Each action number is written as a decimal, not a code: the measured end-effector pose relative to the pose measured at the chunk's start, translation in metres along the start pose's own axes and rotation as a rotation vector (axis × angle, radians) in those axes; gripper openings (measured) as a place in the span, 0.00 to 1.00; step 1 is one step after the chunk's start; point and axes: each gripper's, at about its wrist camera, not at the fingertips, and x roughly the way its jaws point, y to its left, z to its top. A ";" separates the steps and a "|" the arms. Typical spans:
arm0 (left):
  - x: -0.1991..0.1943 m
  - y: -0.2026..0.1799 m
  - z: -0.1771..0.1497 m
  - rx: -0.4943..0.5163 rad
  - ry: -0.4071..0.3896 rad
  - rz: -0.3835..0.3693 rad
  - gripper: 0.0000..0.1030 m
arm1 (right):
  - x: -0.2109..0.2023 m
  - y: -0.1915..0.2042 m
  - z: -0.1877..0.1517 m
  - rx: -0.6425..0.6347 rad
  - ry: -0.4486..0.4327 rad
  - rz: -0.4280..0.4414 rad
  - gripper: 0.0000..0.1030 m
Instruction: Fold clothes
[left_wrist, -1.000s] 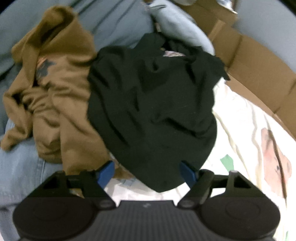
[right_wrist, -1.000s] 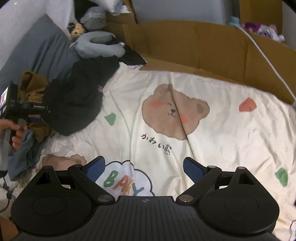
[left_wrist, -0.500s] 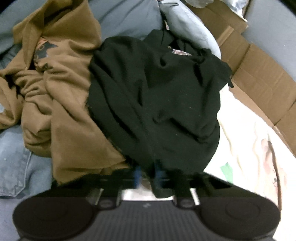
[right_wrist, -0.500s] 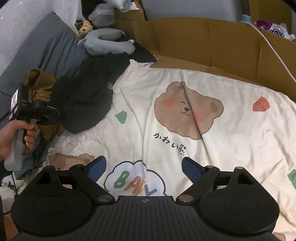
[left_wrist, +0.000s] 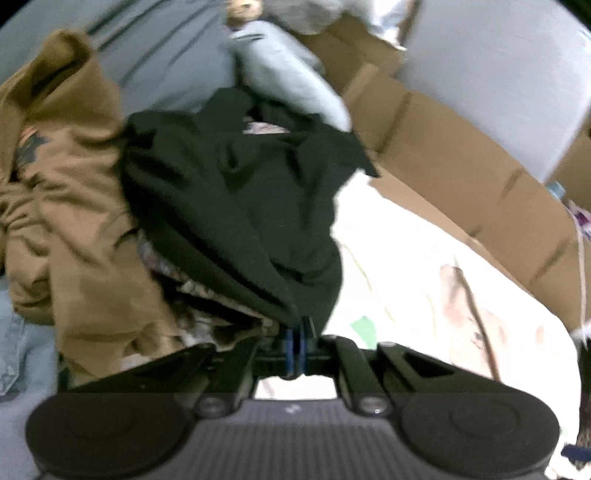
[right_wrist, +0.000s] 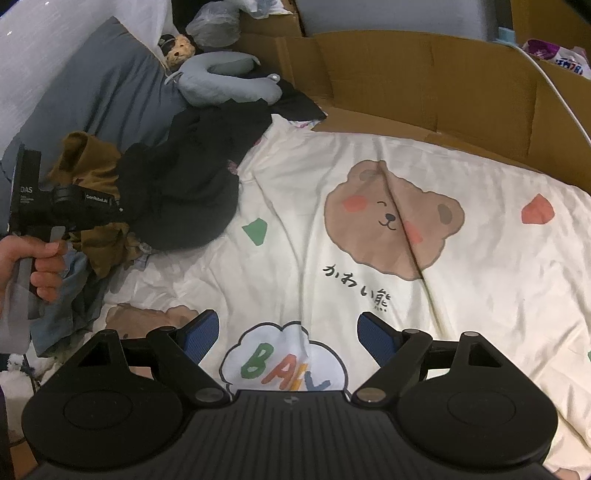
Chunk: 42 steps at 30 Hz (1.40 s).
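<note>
Left gripper (left_wrist: 296, 334): blue pads pinched together on dark cloth, angled downward.
Right gripper (right_wrist: 287, 334): jaws wide apart, holding nothing.
Left hand (right_wrist: 38, 264): wrapped round the handle.

Bed (right_wrist: 480, 295): clothes pile (right_wrist: 177, 184), neck pillow (right_wrist: 225, 79).

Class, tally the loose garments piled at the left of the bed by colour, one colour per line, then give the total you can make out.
Black: 1, the black garment, its hem pinched in the shut left gripper
Brown: 1, the brown garment
Blue denim: 1, the jeans
Total: 3 that can be told apart; a patterned fabric under the black one is too hidden to count.
</note>
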 end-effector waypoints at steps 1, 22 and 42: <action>-0.004 -0.006 -0.001 0.019 -0.002 -0.023 0.03 | 0.001 0.002 0.001 -0.002 -0.001 0.003 0.84; -0.051 -0.097 -0.031 0.210 0.142 -0.519 0.02 | 0.031 0.056 0.017 -0.153 -0.085 0.100 0.78; -0.051 -0.081 -0.022 0.166 0.173 -0.627 0.32 | 0.010 0.015 0.009 -0.174 -0.170 -0.003 0.03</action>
